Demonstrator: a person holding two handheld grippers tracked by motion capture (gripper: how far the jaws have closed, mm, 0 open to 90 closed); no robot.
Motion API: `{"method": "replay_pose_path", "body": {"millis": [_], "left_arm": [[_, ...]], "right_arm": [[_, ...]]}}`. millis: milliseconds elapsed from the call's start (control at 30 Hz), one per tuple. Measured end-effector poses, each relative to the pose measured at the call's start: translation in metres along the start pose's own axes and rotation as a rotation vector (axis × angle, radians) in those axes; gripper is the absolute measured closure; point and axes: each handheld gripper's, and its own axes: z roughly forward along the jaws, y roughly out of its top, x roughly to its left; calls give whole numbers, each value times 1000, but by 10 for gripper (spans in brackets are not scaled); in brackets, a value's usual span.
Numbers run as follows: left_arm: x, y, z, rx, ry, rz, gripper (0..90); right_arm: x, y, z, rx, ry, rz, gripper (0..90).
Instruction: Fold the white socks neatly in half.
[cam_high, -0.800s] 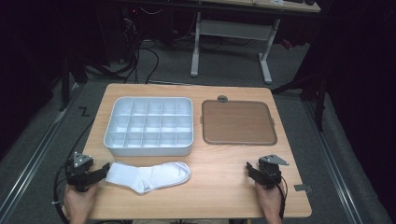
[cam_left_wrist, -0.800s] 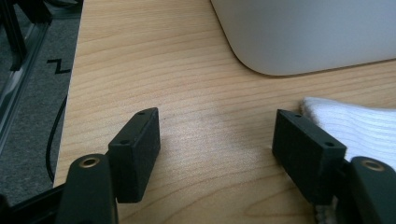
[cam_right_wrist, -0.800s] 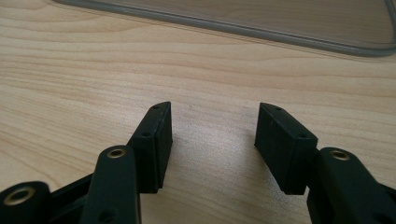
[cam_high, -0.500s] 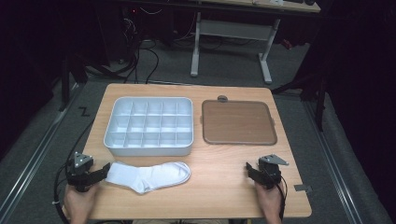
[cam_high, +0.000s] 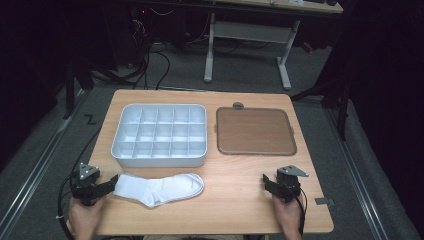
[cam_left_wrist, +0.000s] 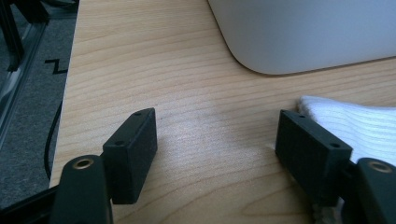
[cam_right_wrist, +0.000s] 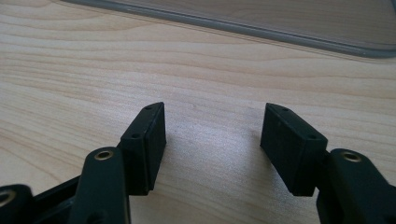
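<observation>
The left claw (cam_high: 111, 182) rests low at the near left corner of the table (cam_high: 235, 200), its jaws spread wide with bare wood between them in the left gripper view. One white sock (cam_high: 160, 189) lies flat just beside this claw, stretched away from it toward the middle of the table's near edge. The sock's ribbed cuff end (cam_left_wrist: 359, 130) sits against the outer side of one jaw, not between the two, so the claw holds nothing. Just beyond the claw and the sock stands one white tray (cam_high: 161, 135), split into small compartments in three rows of five, all of them showing bare bottoms. Its rounded corner (cam_left_wrist: 280, 42) appears ahead of the jaws in the left gripper view.

The right claw (cam_high: 266, 181) rests near the table's near right corner, well apart from the sock. Its jaws are also wide, with only wood between them (cam_right_wrist: 212, 135). Ahead of it lies one flat brown board with a grey rim (cam_high: 255, 131), whose edge (cam_right_wrist: 261, 28) crosses the top of the right gripper view. The board sits just beside the tray.
</observation>
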Motion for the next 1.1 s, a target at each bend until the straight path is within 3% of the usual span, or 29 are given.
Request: {"method": "replay_pose_path", "body": {"millis": [633, 933, 1100], "left_arm": [[-1, -1, 1, -2, 9, 13, 283], [0, -1, -1, 7, -13, 17, 290], [6, 6, -7, 24, -53, -81, 313]], "right_arm": [[0, 0, 0, 2, -4, 4, 399], [1, 0, 0, 0, 2, 1, 423], [1, 0, -2, 5, 2, 3, 460]]}}
